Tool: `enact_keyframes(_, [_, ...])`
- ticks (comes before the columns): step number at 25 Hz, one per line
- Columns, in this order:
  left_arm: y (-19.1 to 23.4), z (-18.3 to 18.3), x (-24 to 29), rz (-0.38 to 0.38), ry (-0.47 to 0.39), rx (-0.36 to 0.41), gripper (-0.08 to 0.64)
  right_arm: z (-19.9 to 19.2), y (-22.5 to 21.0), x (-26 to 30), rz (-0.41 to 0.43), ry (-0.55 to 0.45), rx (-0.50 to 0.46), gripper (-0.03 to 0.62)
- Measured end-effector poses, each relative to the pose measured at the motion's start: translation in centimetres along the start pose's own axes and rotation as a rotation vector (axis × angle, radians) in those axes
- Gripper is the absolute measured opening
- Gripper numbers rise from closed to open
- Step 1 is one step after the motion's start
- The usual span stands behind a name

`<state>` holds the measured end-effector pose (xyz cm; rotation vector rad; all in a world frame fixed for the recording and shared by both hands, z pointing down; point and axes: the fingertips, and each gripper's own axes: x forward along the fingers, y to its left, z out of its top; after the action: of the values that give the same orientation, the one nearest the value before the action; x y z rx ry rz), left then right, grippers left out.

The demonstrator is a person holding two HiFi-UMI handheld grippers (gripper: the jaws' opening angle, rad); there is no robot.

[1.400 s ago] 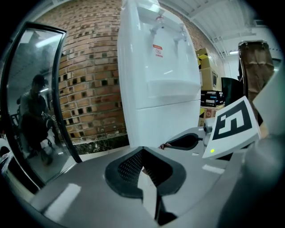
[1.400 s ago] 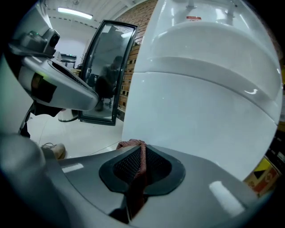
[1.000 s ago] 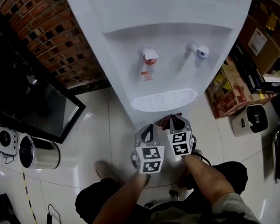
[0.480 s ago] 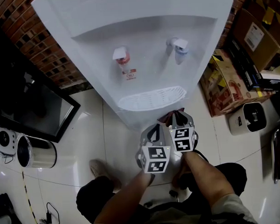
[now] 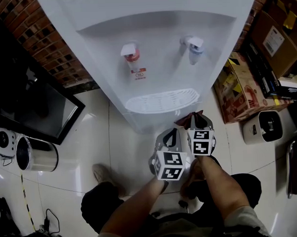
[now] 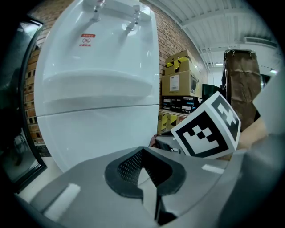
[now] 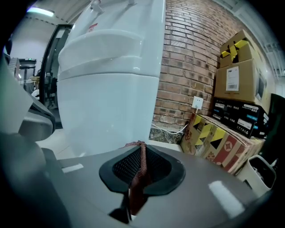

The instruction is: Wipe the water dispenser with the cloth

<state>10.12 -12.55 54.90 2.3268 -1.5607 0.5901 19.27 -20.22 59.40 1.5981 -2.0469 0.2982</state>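
Our right tongs clench a thin dark red cloth; our left tongs are pressed together with nothing in them. Both hang side by side near the lower front of the white water dispenser, above the tiled floor.

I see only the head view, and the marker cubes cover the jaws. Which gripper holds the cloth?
Observer: The right gripper is shut on the cloth, a dark red strip pinched between its jaws.
Operator: And the left one?
Observer: The left gripper is shut, nothing between its jaws.
Operator: What else is near?
Observer: A white socket on the brick wall, beside the water dispenser.
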Motion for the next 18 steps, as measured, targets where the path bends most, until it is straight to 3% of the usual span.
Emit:
enact_keyframes(5, [1.7, -1.0, -1.4, 0.026, 0.010, 0.018, 0.000, -0.2, 1.9, -0.9, 0.036, -0.020, 0.010, 0.044])
enact_keyframes(13, [9.6, -4.3, -6.4, 0.168, 0.053, -0.023, 0.000, -0.5, 16.6, -2.2, 0.342, -0.043, -0.156, 0.046])
enact_keyframes(18, [14.5, -7.4, -9.6, 0.258, 0.099, -0.034, 0.000, -0.5, 23.6, -1.1, 0.462, -0.031, -0.224, 0.046])
